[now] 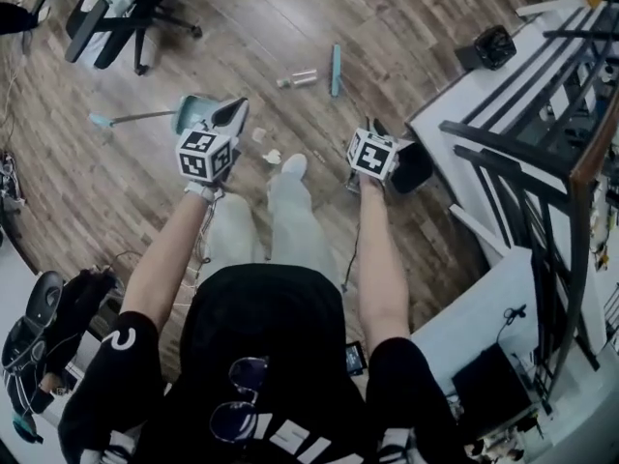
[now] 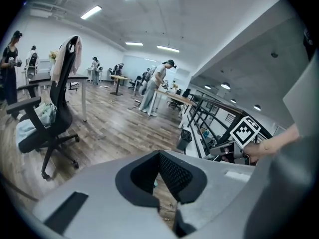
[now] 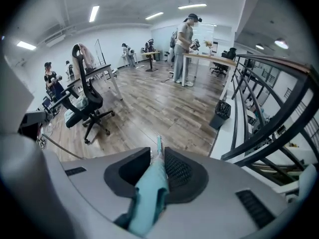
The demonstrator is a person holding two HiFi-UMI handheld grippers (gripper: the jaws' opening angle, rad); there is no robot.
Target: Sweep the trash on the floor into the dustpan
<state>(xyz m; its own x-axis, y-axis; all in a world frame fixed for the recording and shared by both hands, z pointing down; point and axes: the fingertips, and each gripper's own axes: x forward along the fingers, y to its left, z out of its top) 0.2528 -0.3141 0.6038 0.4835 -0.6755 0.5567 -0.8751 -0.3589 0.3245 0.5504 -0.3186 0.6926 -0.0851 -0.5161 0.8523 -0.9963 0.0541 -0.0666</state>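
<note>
We see the trash on the wood floor: a white scrap (image 1: 273, 156) just ahead of our shoe, between the two claws, and a clear bottle (image 1: 300, 78) farther out. The teal dustpan (image 1: 191, 112) sits left of the scrap, just beyond the left claw (image 1: 229, 116), its handle running left. That claw's jaws stand slightly apart, with only floor showing between them. The right claw (image 3: 158, 168) is clamped on a teal handle (image 3: 148, 198) pointing forward.

Black short-sleeved top (image 1: 261, 356), white print on the sleeve at seven o'clock and lettering at six; pale trousers (image 1: 280, 220); white shoe (image 1: 293, 165). Left gripper (image 1: 228, 116) and right gripper (image 1: 375, 129): pale grey shells, black meshed pads (image 2: 174, 176), black-and-white marker cubes (image 1: 205, 155).
</note>
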